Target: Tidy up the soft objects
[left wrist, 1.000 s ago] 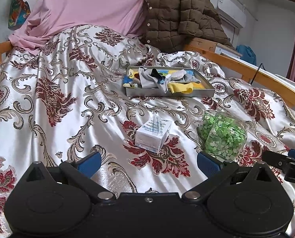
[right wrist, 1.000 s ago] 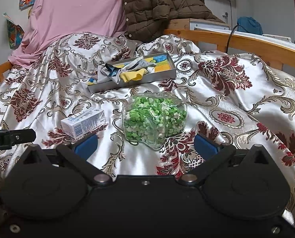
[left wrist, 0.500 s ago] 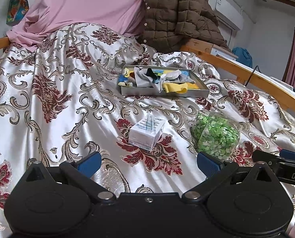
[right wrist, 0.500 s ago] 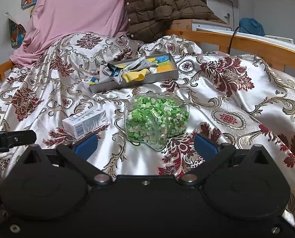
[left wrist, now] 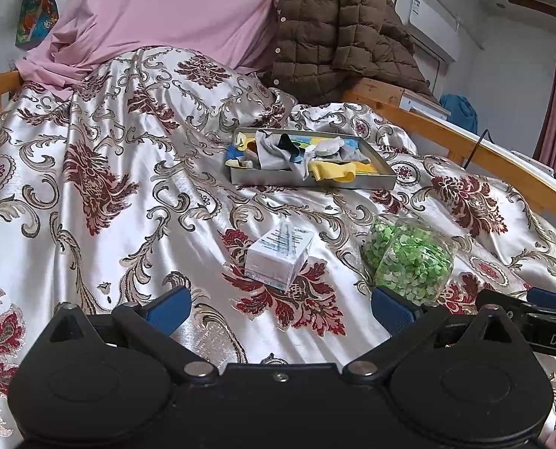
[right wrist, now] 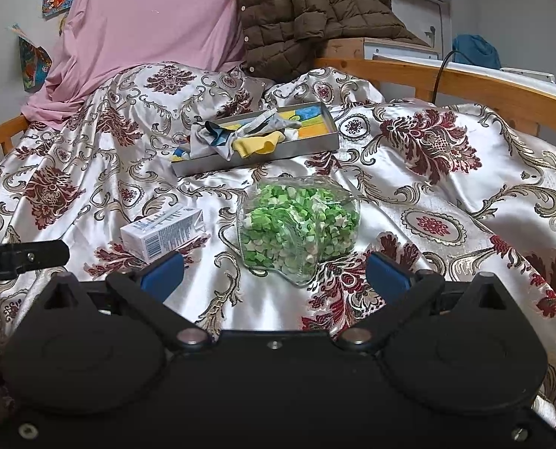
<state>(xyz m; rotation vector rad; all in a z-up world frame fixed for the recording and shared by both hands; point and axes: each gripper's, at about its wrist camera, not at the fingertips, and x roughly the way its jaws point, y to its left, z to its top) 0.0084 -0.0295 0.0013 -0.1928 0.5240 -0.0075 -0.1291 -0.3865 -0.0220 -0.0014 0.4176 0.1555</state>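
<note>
A grey tray (left wrist: 311, 180) holding several crumpled cloths, grey, yellow and blue, sits on the patterned bedspread; it also shows in the right wrist view (right wrist: 240, 161). A small white carton (left wrist: 278, 258) (right wrist: 164, 232) lies in front of it. A clear container of green bits (left wrist: 409, 258) (right wrist: 298, 230) lies to the carton's right. My left gripper (left wrist: 278, 307) is open and empty, just short of the carton. My right gripper (right wrist: 274, 273) is open and empty, just short of the green container.
A pink sheet (left wrist: 165, 11) and a brown quilted jacket (left wrist: 338, 33) are piled at the bed's far end. A wooden bed rail (right wrist: 465, 86) runs along the right side. The satin bedspread (left wrist: 91, 187) is wrinkled and slopes up toward the back.
Both grippers have shifted slightly; the carton and green container sit a little higher and nearer in view. Jaws stay open. Nothing was picked up.
</note>
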